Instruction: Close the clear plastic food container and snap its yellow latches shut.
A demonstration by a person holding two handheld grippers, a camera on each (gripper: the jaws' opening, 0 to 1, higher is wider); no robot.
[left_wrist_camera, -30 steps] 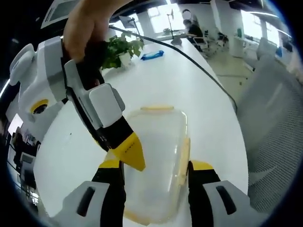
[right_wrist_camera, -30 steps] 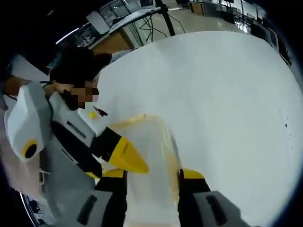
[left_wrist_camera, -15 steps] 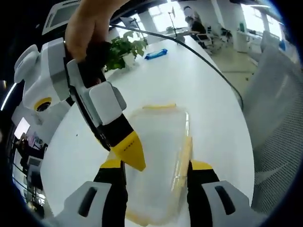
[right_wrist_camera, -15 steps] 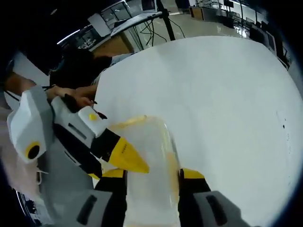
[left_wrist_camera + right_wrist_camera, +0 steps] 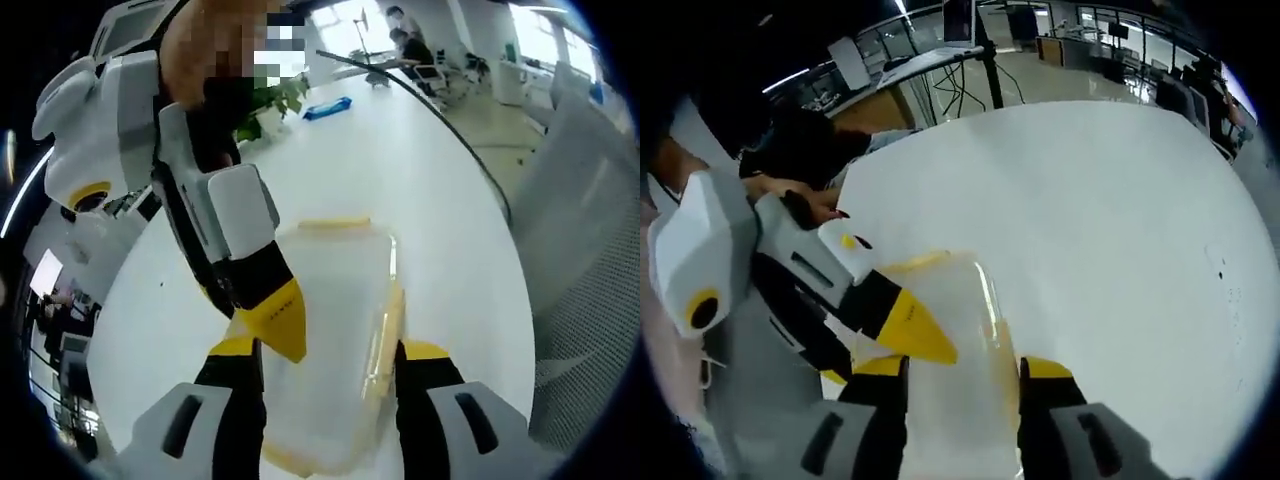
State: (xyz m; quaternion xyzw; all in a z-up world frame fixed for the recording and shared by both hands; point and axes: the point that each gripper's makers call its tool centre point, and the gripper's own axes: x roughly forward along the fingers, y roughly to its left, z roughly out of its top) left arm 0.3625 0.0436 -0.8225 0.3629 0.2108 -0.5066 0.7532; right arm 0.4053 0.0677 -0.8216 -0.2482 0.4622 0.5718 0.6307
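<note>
The clear plastic container [image 5: 335, 300] lies on the white table with its lid on, one yellow latch [image 5: 385, 340] along its right side and another [image 5: 333, 226] at its far end. My left gripper [image 5: 330, 350] is open, its jaws standing either side of the container's near end. The right gripper's yellow tip [image 5: 275, 320] comes in from the left and rests at the lid's left edge. In the right gripper view the same container [image 5: 955, 320] lies between the jaws of my open right gripper [image 5: 962, 365]. There the left gripper's tip [image 5: 910, 330] is at its left edge.
A potted plant [image 5: 265, 105], a blue packet [image 5: 328, 107] and a black cable [image 5: 430, 125] lie further along the table. A mesh chair [image 5: 585, 260] stands at the right. A person's hand [image 5: 805, 205] holds the left gripper, with bare white table [image 5: 1100, 220] beyond.
Both views have shifted a little with the hands. The right gripper looms slightly larger in the left gripper view. The container and both jaw gaps look the same.
</note>
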